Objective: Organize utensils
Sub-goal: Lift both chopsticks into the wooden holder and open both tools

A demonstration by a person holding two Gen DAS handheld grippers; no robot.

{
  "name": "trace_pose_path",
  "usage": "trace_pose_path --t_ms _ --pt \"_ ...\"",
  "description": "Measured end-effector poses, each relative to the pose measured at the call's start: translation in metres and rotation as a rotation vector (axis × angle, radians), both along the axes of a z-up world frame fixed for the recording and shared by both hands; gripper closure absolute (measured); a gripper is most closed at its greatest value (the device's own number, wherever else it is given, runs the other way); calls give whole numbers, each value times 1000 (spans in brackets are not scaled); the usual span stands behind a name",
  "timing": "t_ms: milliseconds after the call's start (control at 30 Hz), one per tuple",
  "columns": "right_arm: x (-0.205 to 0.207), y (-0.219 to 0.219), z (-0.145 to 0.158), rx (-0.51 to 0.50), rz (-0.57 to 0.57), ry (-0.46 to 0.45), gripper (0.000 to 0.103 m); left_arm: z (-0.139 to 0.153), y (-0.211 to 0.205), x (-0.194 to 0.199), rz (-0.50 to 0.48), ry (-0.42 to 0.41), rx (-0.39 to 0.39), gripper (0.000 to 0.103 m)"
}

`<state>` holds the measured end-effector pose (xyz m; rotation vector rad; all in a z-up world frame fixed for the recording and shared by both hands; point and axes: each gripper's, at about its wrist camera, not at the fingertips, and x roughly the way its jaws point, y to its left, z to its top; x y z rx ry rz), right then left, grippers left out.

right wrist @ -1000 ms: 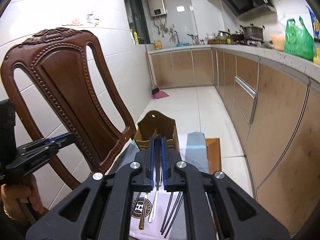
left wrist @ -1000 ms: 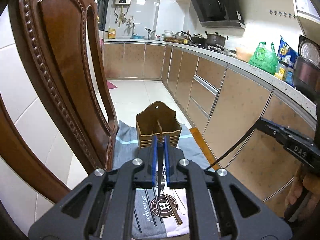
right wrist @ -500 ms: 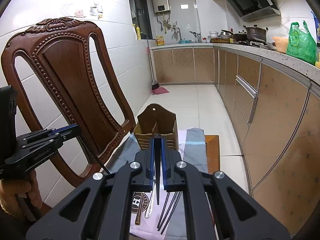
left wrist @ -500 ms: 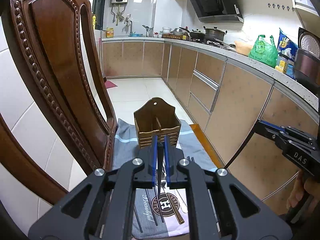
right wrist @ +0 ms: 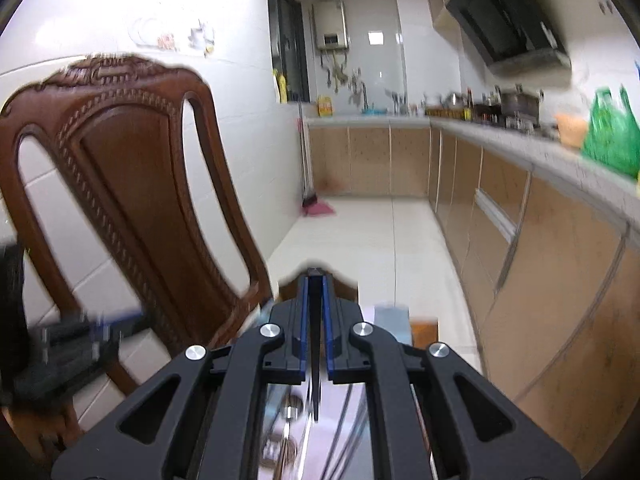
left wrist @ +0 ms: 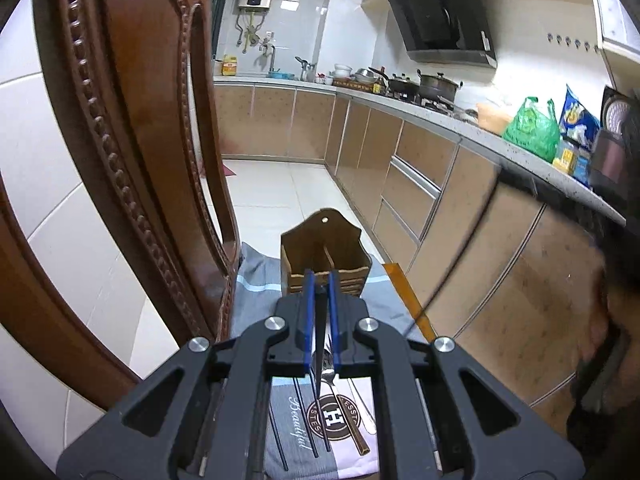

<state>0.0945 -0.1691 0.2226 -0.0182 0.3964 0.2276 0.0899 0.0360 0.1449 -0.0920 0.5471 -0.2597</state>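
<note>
Both grippers' jaws clamp black chopsticks [left wrist: 320,344], the left just short of the wooden holder [left wrist: 324,260].

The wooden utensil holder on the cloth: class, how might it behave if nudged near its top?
The wooden utensil holder looks empty, so probably light. Its tall back panel suggests it could tip. Standing on the cloth, it may drag the fabric rather than slide.

Both fisheye views ride on hand-held grippers, looking forward and slightly down along the fingers toward the far kitchen. The left view sits close beside the wooden chair [left wrist: 132,128]; the right view is blurred. Both share the chair [right wrist: 132,184], the utensil holder [left wrist: 324,256] and the cabinets [left wrist: 404,184].
</note>
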Motion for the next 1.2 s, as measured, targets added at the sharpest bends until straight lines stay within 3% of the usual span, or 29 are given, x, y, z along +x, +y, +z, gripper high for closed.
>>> trace_pose_path --t_ms 133,300,633,700,767,967,1100,1200 --pt "48 22 23 -20 -35 -64 96 -2 14 7 12 2 -30 97" --pt "94 40 17 -40 -85 -89 96 -5 22 13 14 6 -41 97" --pt "169 32 -74 20 -175 43 95 -20 29 24 23 37 -42 97" --pt "171 21 -86 48 -165 76 86 -22 30 26 27 42 -41 97" --pt "161 7 -91 90 -157 102 52 -23 30 27 32 45 -41 97" --pt "47 -45 -108 180 -131 14 19 -30 27 33 47 44 -57 97" --pt "-23 -75 -167 160 -192 -3 17 -32 23 35 68 32 -53 97" --pt "-15 -85 -194 154 -186 97 17 -23 22 39 77 22 -76 97"
